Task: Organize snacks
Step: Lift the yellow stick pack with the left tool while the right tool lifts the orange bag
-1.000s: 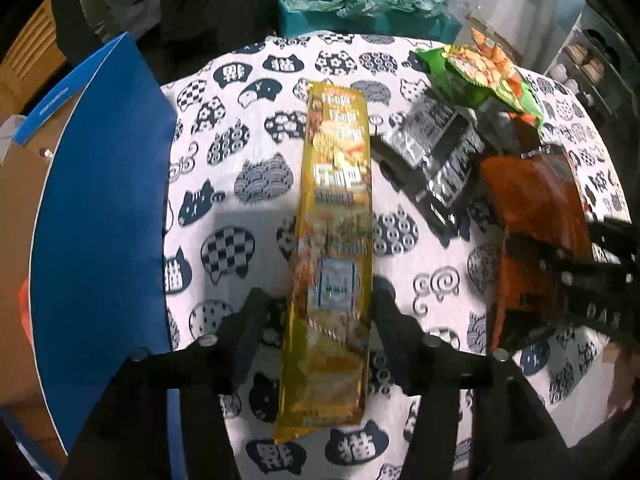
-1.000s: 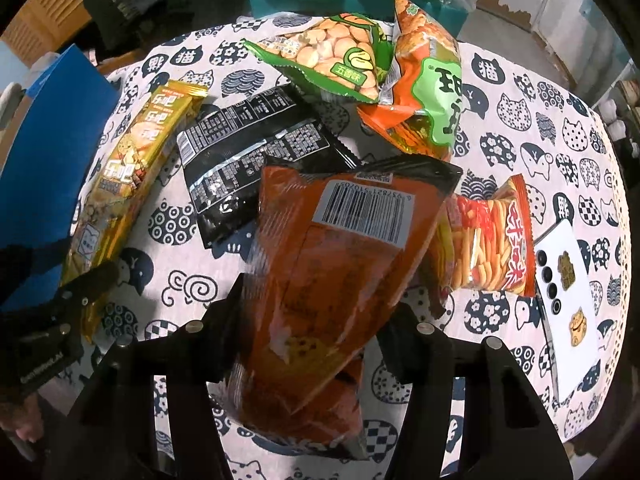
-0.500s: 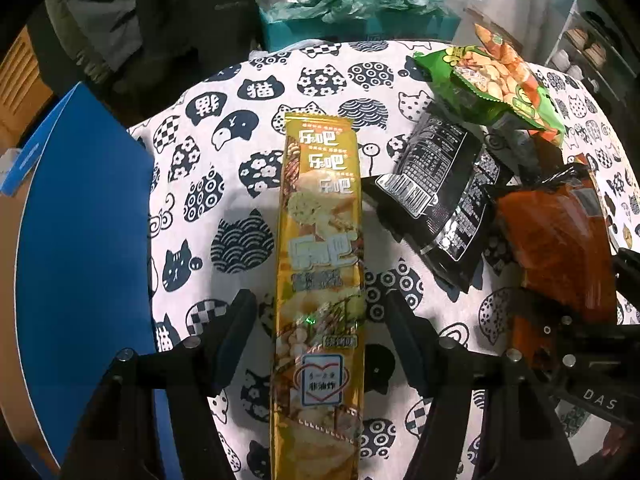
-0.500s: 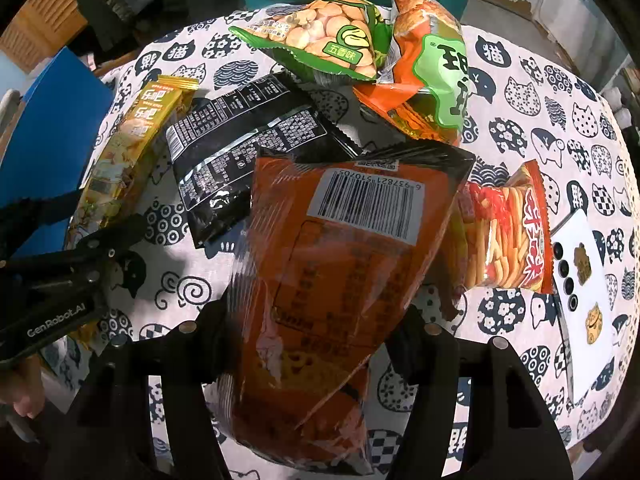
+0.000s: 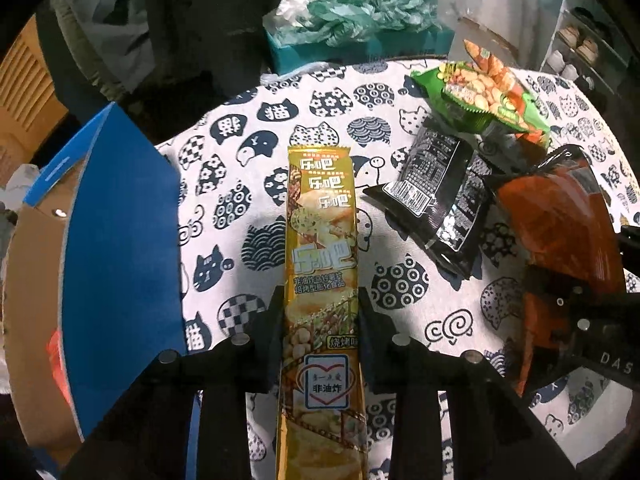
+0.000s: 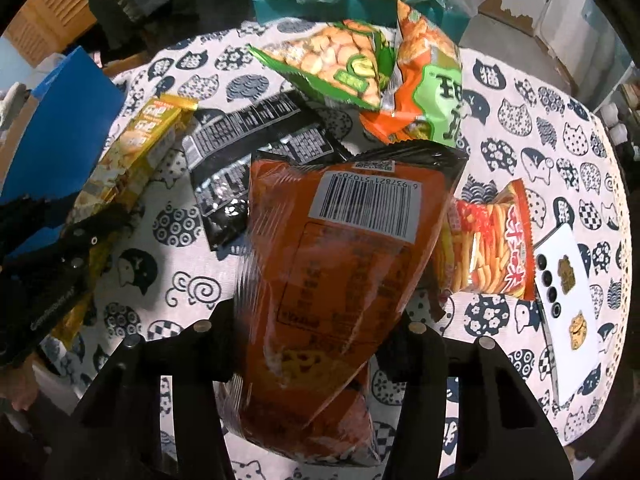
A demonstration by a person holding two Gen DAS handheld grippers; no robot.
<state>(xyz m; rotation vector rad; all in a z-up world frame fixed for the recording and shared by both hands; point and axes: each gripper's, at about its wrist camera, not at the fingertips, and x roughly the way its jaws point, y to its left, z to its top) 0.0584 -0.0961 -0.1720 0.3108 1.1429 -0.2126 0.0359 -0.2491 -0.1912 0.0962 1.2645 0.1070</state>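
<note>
On cat-print tablecloth [image 6: 560,92]: six snack packs; left tongs [image 5: 320,316] clenched on gold pack [image 5: 322,240], right tongs [image 6: 316,332] on orange bag [image 6: 340,272].

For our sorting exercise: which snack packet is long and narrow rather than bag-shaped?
The golden-yellow packet, clamped in the left gripper; the others are wider pillow bags.

We see a white phone [image 6: 568,300] face down near the right edge of the cat-print tablecloth [image 6: 540,128], and a teal box [image 5: 352,46] of crumpled plastic beyond its far edge.
</note>
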